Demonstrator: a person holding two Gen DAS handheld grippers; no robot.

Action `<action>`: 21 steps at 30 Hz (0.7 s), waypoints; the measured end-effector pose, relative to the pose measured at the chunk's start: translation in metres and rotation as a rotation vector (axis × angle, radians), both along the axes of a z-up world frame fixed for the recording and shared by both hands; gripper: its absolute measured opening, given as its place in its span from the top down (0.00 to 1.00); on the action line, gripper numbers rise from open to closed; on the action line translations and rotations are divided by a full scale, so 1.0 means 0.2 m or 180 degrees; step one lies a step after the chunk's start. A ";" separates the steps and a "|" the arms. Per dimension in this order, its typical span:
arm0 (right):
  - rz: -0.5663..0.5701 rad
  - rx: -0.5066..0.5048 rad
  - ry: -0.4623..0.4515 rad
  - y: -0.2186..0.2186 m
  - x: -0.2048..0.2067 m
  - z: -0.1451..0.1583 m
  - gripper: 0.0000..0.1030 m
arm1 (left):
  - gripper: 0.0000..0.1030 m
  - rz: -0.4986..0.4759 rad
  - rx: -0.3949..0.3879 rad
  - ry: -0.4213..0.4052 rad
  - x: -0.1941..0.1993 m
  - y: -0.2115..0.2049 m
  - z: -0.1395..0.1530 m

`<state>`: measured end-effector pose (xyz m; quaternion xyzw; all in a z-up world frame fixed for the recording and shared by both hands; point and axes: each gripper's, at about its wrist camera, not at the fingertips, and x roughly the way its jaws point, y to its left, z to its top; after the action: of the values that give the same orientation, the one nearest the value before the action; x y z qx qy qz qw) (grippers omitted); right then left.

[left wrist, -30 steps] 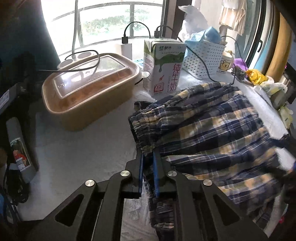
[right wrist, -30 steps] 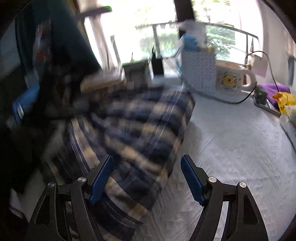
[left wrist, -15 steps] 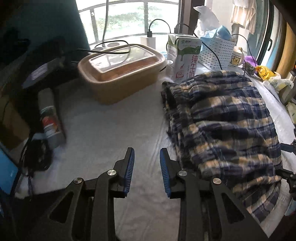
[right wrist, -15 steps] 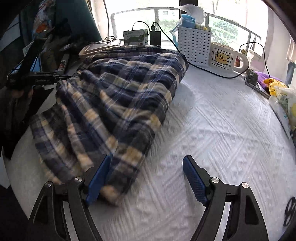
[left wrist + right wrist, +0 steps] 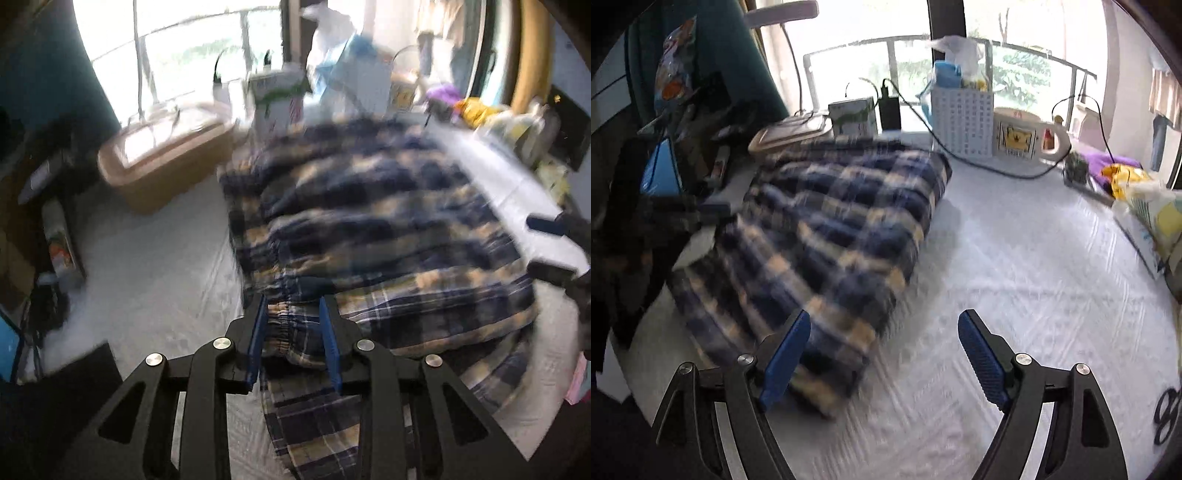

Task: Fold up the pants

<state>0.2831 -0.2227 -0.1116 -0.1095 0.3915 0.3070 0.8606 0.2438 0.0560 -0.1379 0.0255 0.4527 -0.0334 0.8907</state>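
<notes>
The left gripper [image 5: 293,341] is straddling the waistband [image 5: 284,325] of the pants [image 5: 369,229], jaws narrow, pads not visibly pressing. The right gripper [image 5: 884,356] is hanging wide and empty beside the pants' near corner. The pants are lying folded on the table [image 5: 1015,258], stretching away toward the window.

Home, bedroom-like: quilted white bed [image 5: 1015,258] by a window [image 5: 849,66]; milk carton [image 5: 854,116], bear mug [image 5: 1019,138], chargers, clutter alongside.
</notes>
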 end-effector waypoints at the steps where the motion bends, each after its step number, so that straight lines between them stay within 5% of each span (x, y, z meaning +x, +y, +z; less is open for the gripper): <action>1: 0.0000 -0.0007 0.0026 0.01 0.02 -0.02 0.19 | 0.72 0.0011 -0.0018 -0.0007 -0.01 0.01 0.00; 5: -0.0033 -0.0194 0.0217 0.00 0.03 -0.14 0.19 | 0.68 0.0050 -0.0007 0.0039 -0.04 0.06 -0.02; 12: -0.0021 -0.0119 0.0204 -0.12 0.01 -0.11 0.19 | 0.61 0.0182 -0.0145 -0.0033 -0.15 0.19 0.12; 21: -0.0047 -0.0074 -0.0288 -0.04 0.24 0.07 0.19 | 0.60 -0.0025 -0.0063 -0.0411 0.23 0.20 0.24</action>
<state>0.3308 -0.2303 -0.0970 -0.1304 0.3565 0.2908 0.8782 0.2895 0.0954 -0.0889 0.0205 0.3939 -0.0397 0.9181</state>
